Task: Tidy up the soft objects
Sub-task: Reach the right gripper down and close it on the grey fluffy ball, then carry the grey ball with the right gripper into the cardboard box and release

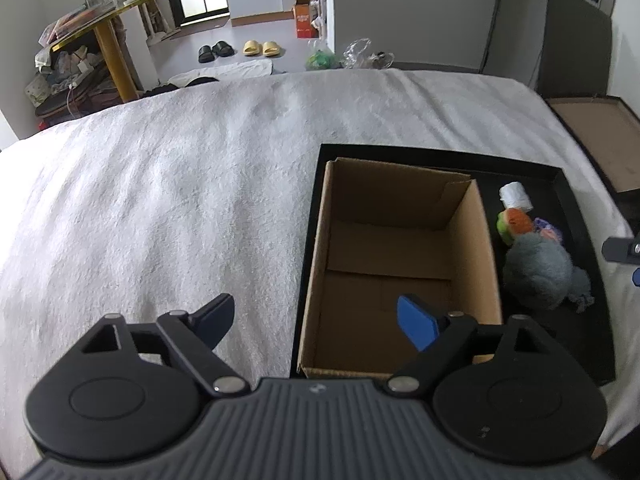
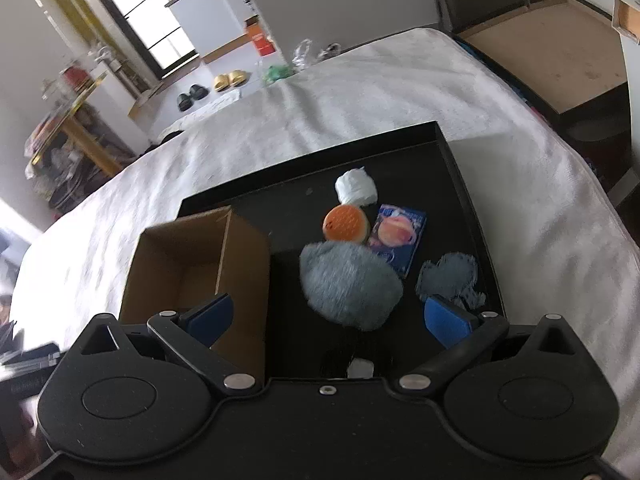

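Observation:
A black tray (image 1: 576, 216) (image 2: 460, 168) lies on a white bed cover. In it stands an open, empty cardboard box (image 1: 400, 240) (image 2: 192, 260). Beside the box lie a grey fluffy plush (image 1: 536, 272) (image 2: 348, 284), an orange-and-green soft ball (image 1: 516, 224) (image 2: 346, 224), a white wad (image 1: 515, 197) (image 2: 356, 188), a printed packet (image 2: 400, 240) and a small grey fuzzy piece (image 2: 448, 276). My left gripper (image 1: 316, 324) is open and empty over the box's near left corner. My right gripper (image 2: 328, 318) is open and empty, just above the grey plush.
The white bed cover (image 1: 160, 200) stretches left of the tray. A dark open case (image 2: 552, 60) stands at the bed's right edge. Beyond the bed are slippers (image 1: 260, 48), bags and a cluttered yellow table (image 1: 100, 28).

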Demonstrator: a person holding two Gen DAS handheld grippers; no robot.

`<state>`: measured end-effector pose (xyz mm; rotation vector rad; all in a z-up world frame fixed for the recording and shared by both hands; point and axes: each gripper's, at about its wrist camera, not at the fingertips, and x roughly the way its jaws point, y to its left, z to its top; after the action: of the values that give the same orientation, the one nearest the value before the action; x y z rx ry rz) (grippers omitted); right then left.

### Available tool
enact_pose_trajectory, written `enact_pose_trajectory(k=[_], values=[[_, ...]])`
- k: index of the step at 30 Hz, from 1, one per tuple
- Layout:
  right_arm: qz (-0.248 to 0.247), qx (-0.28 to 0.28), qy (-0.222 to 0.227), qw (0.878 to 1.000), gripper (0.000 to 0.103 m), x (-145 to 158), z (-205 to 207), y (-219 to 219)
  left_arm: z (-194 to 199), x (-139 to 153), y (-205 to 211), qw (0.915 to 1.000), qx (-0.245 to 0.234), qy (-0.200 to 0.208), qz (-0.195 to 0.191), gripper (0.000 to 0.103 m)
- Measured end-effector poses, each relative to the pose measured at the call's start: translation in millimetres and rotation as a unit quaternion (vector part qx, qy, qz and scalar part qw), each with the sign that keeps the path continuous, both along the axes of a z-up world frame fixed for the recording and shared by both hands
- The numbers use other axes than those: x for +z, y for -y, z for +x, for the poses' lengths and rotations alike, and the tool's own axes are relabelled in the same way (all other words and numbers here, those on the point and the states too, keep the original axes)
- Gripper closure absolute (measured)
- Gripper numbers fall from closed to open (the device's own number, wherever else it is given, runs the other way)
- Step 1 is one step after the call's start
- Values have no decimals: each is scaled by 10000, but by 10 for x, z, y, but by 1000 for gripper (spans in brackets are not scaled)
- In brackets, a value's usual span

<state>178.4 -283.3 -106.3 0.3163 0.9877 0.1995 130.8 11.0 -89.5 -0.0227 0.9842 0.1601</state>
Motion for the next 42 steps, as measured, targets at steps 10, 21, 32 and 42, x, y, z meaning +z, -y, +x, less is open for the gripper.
enact_pose_trajectory(k=[10, 21, 32, 42], values=[[714, -375, -290, 9963, 0, -469, 310, 149, 308, -270, -23, 9995, 113, -272, 137, 29], [1382, -404, -972, 9848, 0, -974, 563, 233, 560, -545, 50, 9980, 192, -539, 265, 46], [1673, -371, -1184, 9781, 5, -1171, 677, 248, 588, -595, 19, 9965, 424, -696, 195, 90], [1419, -197, -909, 9855, 35, -1029, 590, 203, 546, -578, -67, 9973, 455, -579, 37, 93]])
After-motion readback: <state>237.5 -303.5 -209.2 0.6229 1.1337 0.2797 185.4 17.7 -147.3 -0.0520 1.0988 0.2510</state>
